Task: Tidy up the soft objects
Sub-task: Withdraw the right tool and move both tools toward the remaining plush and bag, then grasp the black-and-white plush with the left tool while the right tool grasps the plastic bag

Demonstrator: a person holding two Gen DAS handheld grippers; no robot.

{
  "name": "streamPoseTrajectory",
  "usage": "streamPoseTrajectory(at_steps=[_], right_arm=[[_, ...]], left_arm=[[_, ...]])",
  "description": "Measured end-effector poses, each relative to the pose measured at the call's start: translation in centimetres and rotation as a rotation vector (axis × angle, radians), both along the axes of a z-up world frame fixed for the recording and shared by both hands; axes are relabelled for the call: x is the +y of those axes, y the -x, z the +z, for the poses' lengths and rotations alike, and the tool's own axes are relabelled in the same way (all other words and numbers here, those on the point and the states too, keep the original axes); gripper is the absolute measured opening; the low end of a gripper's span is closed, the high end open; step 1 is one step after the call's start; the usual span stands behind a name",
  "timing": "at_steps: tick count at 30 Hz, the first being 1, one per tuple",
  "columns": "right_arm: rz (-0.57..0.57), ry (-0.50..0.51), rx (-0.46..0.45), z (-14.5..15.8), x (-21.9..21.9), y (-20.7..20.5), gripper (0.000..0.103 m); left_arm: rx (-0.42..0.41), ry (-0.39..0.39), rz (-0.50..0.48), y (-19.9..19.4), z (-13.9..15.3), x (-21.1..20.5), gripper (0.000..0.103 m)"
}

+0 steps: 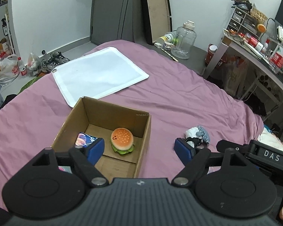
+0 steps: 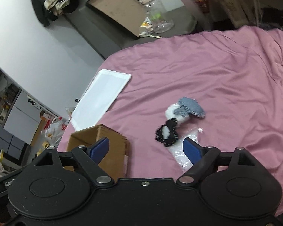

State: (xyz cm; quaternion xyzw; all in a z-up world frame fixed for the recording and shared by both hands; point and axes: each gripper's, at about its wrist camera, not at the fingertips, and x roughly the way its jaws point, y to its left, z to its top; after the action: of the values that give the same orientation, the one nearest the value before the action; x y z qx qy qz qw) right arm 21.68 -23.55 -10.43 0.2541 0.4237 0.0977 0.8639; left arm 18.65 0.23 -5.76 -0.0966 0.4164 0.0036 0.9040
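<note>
clearly both the left tongs (image 1: pixel 139 148) and right tongs (image 2: pixel 146 147) gape empty. one plush burger (image 1: pixel 122 140) sits in the cardboard box (image 1: pixel 144 131); a fuzzy white-and-denim soft toy (image 2: pixel 179 116) lies on the pink bed (image 2: pixel 226 79). best to pinch its plump middle, since crinkly plastic wrap (image 2: pixel 184 156) lies alongside.

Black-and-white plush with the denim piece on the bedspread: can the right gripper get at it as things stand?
Probably yes. The right gripper is open and empty, and the plush lies just ahead of it on the pink bedspread with nothing between. The cardboard box sits off to the side, clear of that line.
</note>
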Motion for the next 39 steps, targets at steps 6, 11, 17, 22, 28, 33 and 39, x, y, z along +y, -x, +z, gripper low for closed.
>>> streamPoseTrajectory(at_steps=[6, 11, 17, 22, 28, 33, 39], right_arm=[[-0.034, 0.001, 0.013, -1.0, -2.1, 0.1, 0.088], [-0.037, 0.004, 0.003, -1.6, -3.3, -0.1, 0.090], [-0.047, -0.033, 0.007, -2.7, -4.6, -0.7, 0.090], [-0.067, -0.053, 0.026, -3.9, -5.8, -1.2, 0.090], [-0.058, -0.115, 0.074, -5.5, -6.5, -2.0, 0.084], [-0.045, -0.135, 0.123, -7.0, -6.5, -2.7, 0.083], [-0.018, -0.151, 0.181, -8.7, -6.2, -3.3, 0.082]], left_arm=[[0.004, -0.025, 0.008, -0.4, 0.1, -1.7, 0.080], [0.006, -0.040, 0.009, -0.7, 0.1, -3.3, 0.081], [0.016, -0.048, -0.010, -1.7, -0.1, -5.2, 0.080], [0.017, -0.042, 0.002, -2.7, -0.4, -6.4, 0.080], [0.044, -0.036, -0.016, -3.9, -1.9, -8.0, 0.080], [0.072, -0.014, 0.005, -5.1, -3.6, -8.8, 0.080], [0.110, 0.004, -0.026, -6.7, -5.4, -10.1, 0.080]])
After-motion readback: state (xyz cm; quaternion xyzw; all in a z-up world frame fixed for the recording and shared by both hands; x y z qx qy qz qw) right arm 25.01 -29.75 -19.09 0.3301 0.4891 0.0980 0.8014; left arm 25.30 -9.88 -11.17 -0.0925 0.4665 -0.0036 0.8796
